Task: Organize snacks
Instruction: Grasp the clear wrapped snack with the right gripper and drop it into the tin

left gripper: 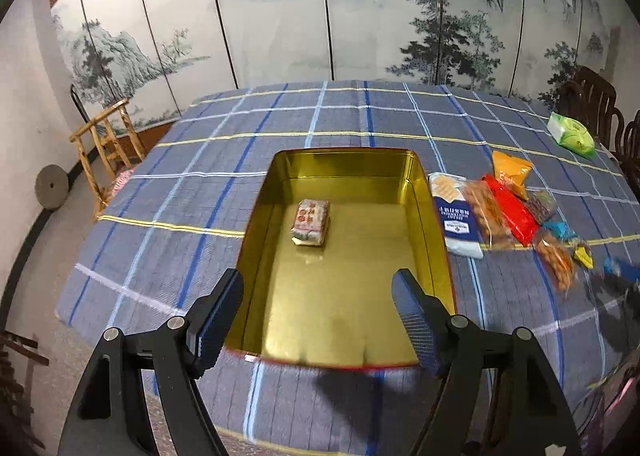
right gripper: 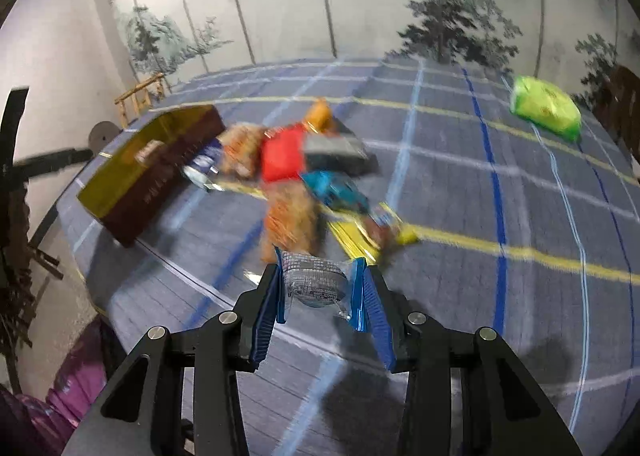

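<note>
Gold-coloured metal lines the inside of the open tin box (left gripper: 352, 256), which stands on the blue checked tablecloth (left gripper: 240, 159). Inside the tin, toward its far left part, lies one small wrapped snack with a red and white print (left gripper: 310, 221). The left gripper (left gripper: 318, 320) hangs over the near end of the tin with its jaws wide apart and nothing between them.

Just to the right of the tin, a row of snack packets lies on the cloth: a white and navy packet (left gripper: 456, 211) touching the tin's wall, then a clear bag of brown snacks (left gripper: 486, 215), a red packet (left gripper: 512, 207) and an orange bag (left gripper: 510, 171) behind it. Far right of the tin, near the table edge, lies a green packet (left gripper: 570, 133).

The right gripper (right gripper: 320, 288) is closed on a small clear-wrapped snack with blue ends (right gripper: 314, 280), held above the cloth, nearer than the blurred pile and to the right of the tin.
</note>
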Demonstrator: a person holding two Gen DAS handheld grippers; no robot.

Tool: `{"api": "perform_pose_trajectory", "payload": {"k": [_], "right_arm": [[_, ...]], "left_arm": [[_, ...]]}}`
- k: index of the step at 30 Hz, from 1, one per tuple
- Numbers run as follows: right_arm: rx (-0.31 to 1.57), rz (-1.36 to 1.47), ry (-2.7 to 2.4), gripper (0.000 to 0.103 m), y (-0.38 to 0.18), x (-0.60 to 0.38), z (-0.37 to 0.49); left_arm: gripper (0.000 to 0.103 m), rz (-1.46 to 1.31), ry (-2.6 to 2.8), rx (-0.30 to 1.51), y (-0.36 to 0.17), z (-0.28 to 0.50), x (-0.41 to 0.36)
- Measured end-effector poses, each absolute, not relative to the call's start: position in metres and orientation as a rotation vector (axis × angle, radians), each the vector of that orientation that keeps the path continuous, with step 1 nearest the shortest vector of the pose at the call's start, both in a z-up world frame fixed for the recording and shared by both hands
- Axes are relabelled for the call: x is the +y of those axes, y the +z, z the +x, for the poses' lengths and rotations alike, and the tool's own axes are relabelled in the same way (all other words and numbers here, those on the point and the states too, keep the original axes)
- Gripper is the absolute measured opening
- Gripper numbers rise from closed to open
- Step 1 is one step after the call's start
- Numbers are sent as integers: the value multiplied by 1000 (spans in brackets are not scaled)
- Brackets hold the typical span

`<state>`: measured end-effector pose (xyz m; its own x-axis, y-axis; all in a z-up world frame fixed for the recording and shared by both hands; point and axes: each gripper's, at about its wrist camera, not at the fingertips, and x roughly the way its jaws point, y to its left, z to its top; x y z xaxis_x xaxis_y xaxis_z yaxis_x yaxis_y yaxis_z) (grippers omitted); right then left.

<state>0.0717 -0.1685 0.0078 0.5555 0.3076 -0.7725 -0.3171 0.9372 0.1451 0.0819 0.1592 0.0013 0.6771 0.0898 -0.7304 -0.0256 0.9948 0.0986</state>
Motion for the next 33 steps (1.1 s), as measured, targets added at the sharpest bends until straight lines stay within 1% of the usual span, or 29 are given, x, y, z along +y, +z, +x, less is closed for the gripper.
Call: {"api": "perform_pose_trajectory", "payload": {"k": [4, 10, 14, 17, 20, 26, 33], "right_arm": [[874, -30, 443, 43, 28, -137, 85], [815, -62, 591, 43, 53, -61, 120], [802, -92, 673, 43, 57, -8, 148], [822, -100, 715, 43, 54, 27, 173], [851, -113, 738, 43, 47, 60, 198], [956, -98, 738, 43, 20, 111, 244], [1032, -116, 715, 43, -1, 148, 270]], "left_arm": [[78, 55, 94, 797, 7, 61, 168], [80, 69, 128, 815, 3, 47, 177], [82, 41, 131, 836, -1, 41, 185], [83, 24, 129, 841, -2, 36, 192], [86, 23, 134, 847, -3, 33, 199], [87, 49, 147, 838, -6, 28, 204], [88, 54, 143, 841, -11, 32, 208]]}}
